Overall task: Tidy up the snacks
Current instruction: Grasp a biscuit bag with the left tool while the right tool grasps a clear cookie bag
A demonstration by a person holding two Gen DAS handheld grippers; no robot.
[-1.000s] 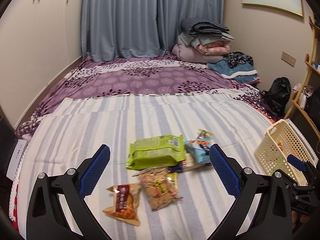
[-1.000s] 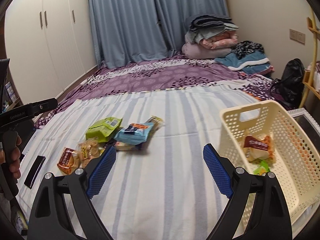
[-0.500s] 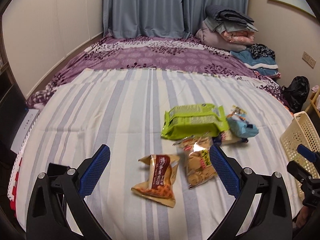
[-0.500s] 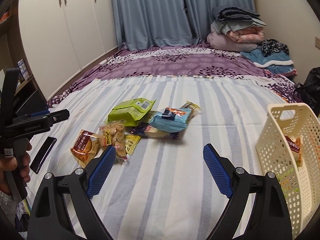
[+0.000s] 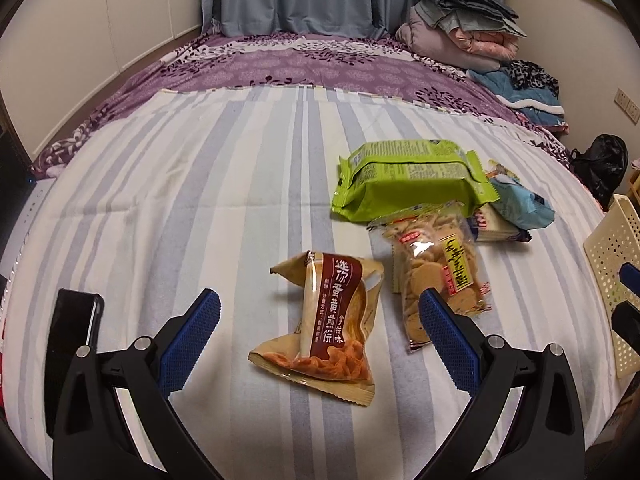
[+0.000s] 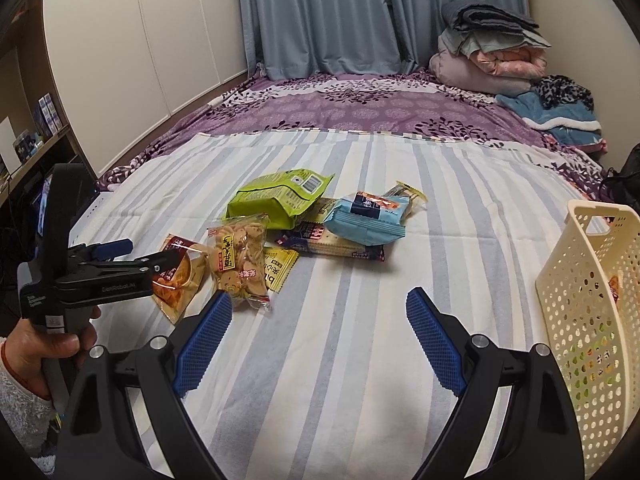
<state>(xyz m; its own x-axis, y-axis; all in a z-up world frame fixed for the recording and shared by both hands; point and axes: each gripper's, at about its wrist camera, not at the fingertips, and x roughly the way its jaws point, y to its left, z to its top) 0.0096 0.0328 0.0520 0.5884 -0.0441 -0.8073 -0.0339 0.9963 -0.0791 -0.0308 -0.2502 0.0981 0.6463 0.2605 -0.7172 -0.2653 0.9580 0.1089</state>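
A brown egg-roll snack packet (image 5: 332,328) (image 6: 180,276) lies on the striped sheet, nearest of the loose snacks. My left gripper (image 5: 318,300) (image 6: 148,254) hangs open just over it, a finger on either side, the pads not pressing it. Beside the packet lie a clear cookie bag (image 5: 436,276) (image 6: 240,256), a green packet (image 5: 408,184) (image 6: 276,200) and a light blue packet (image 5: 524,204) (image 6: 368,216). My right gripper (image 6: 319,298) stands open over bare sheet, holding nothing. The cream basket (image 6: 580,300) (image 5: 612,248) stands at the right with a snack inside.
A dark blue cracker pack (image 6: 332,244) and a yellow sachet (image 6: 280,268) lie under the pile. A black phone (image 5: 72,320) rests at the sheet's left edge. Folded bedding (image 6: 492,52) is stacked at the far right; the purple cover (image 6: 360,108) lies beyond.
My left gripper has come down and closer, and the brown packet now lies between its fingers. The right view has swung left, so the basket sits at its right edge.
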